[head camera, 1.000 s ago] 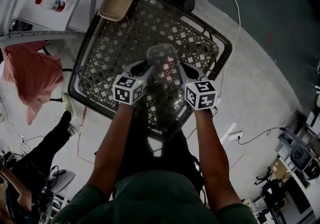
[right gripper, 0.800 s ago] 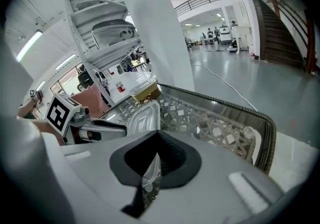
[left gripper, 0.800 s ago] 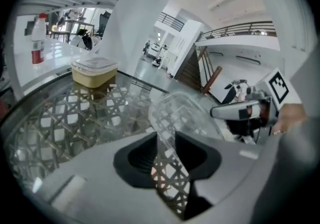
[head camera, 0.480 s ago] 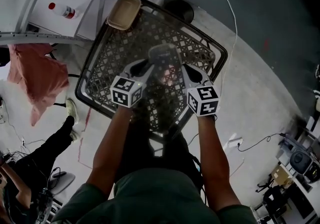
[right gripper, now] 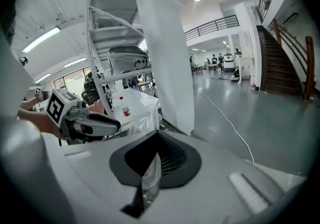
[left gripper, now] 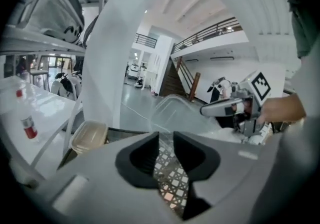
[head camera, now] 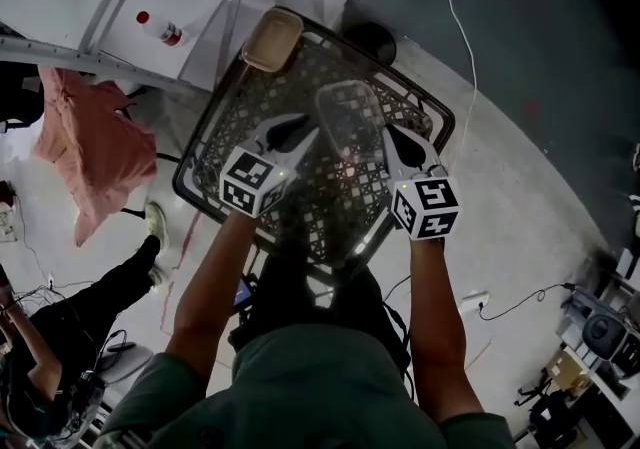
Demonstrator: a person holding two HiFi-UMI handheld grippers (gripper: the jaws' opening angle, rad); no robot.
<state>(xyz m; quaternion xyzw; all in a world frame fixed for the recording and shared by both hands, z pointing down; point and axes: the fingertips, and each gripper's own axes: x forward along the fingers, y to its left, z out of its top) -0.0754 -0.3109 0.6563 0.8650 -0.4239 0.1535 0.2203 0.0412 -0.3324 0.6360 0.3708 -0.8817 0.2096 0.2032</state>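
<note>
- Head view: The clear rectangular plastic container (head camera: 350, 120) hangs in the air above the glass-topped dark lattice worktop (head camera: 240, 107), carried between both tools.
- The left tongs (head camera: 305, 129) grip its rim at 9 o'clock and the right tongs (head camera: 392, 142) grip the opposite rim at 3 o'clock. Judged purpose: two opposed grips hold a thin, flexible shell level and stop it twisting.
- The beige lidded plastic box (head camera: 272, 39) sits on the worktop's far corner, at 11 o'clock from the container and well apart from it.
- A red-capped clear bottle (head camera: 160, 27) lies on the white surface beyond, at 10 o'clock. A pink cloth (head camera: 85, 152) hangs off the worktop at 9 o'clock.
- Left gripper view: The left tongs (left gripper: 166, 150) are closed to a narrow slot, clamped on the container's thin rim. The container body (left gripper: 175, 113) extends towards 12 o'clock from the tips, and the lattice shows through it.
- The right tongs (left gripper: 227, 109) meet the far rim at 2 o'clock. The beige box (left gripper: 87, 135) lies at 9 o'clock and the bottle (left gripper: 27, 125) farther out on the same side.
- Right gripper view: The right tongs (right gripper: 152, 168) are closed on a clear plastic edge, seen as a thin upright sheet between the pads. The container extends towards 11 o'clock.
- The left tongs (right gripper: 100, 125) appear at 9 o'clock, on the opposite rim. The bottle (right gripper: 124, 112) stands behind at 11 o'clock.
</note>
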